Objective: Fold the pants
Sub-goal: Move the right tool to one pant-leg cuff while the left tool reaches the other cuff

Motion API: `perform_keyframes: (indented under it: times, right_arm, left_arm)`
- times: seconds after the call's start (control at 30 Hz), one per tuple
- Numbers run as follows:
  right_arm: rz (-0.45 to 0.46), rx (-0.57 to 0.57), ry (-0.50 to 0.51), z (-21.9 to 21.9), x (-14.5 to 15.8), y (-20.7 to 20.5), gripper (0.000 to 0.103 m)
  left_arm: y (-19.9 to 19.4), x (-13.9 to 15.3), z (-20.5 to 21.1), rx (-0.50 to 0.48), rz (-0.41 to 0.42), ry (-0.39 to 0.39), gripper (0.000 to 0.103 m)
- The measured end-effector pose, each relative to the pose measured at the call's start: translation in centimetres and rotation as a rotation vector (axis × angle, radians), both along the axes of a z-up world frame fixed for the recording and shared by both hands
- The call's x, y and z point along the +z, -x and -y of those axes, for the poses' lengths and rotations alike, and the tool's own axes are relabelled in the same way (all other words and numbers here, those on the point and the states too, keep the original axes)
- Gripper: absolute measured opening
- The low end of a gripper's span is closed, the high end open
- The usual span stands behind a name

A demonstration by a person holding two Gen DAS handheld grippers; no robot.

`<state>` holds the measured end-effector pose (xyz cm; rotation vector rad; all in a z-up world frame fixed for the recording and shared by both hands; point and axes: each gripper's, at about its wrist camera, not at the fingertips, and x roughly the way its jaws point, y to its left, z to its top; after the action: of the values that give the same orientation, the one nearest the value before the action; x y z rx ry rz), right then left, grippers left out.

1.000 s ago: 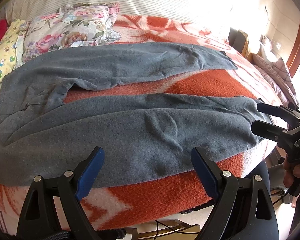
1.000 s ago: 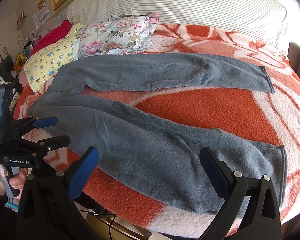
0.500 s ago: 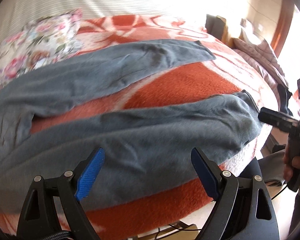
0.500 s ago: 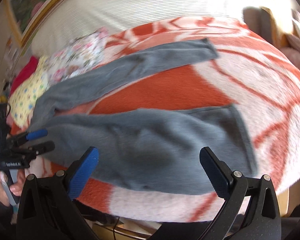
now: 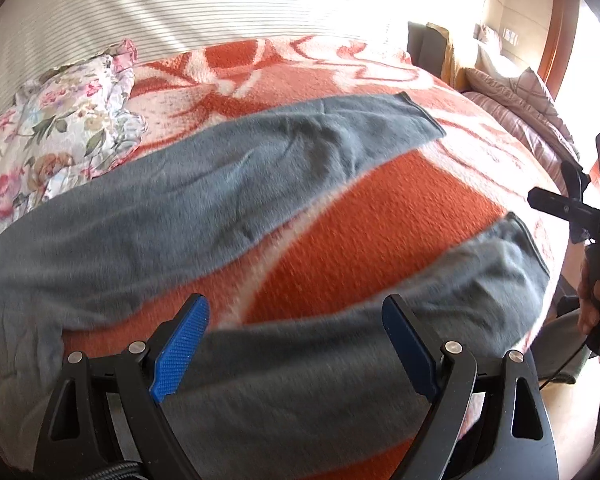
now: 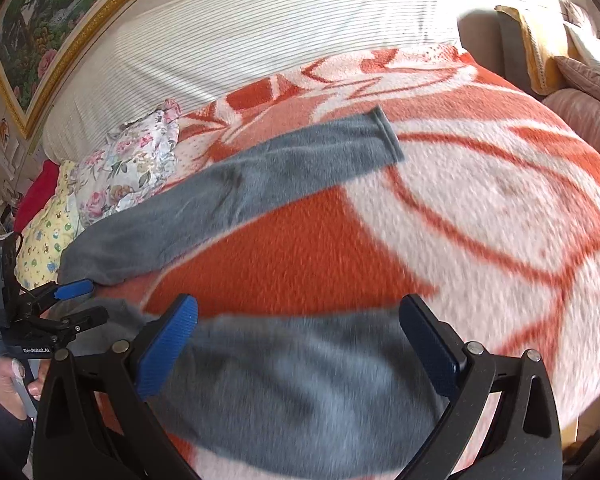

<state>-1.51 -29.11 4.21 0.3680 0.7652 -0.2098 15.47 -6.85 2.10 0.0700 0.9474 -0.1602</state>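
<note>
Both jaws stand wide apart, empty: the left hand-held gripper (image 5: 296,344) over the near leg of the grey pants (image 5: 204,208), the right hand-held gripper (image 6: 300,344) over that leg's cuff end. The pants lie spread on the bed's orange-and-white blanket (image 6: 480,208), legs splayed toward 2 o'clock. Floral pillows (image 6: 136,164) sit at 10 o'clock; a striped headboard (image 6: 260,32) and framed painting (image 6: 44,28) stand beyond.

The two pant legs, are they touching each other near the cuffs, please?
Apart. The left wrist view shows bare orange blanket between the far leg and the near leg.
</note>
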Motion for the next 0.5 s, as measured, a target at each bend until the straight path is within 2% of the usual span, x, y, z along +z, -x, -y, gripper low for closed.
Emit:
perform_keyframes:
  times: [0.1,0.33,0.5]
  right_arm:
    - [0.000,0.014,0.021,1.0,0.6,-2.3,0.101]
    - [-0.040,0.012,0.093,4.3,1.2,-8.4,0.101]
    - [-0.070,-0.031,0.046,8.4,0.8,-12.4,0.093]
  left_arm:
    - [-2.3,0.0,-0.8,-0.003,-0.003,0.006,0.089]
    - [-8.9,0.2,-2.7,-0.017,0.000,-0.042,0.089]
    - [-14.3,0.3,-3.7,-0.048,0.007,-0.091,0.089]
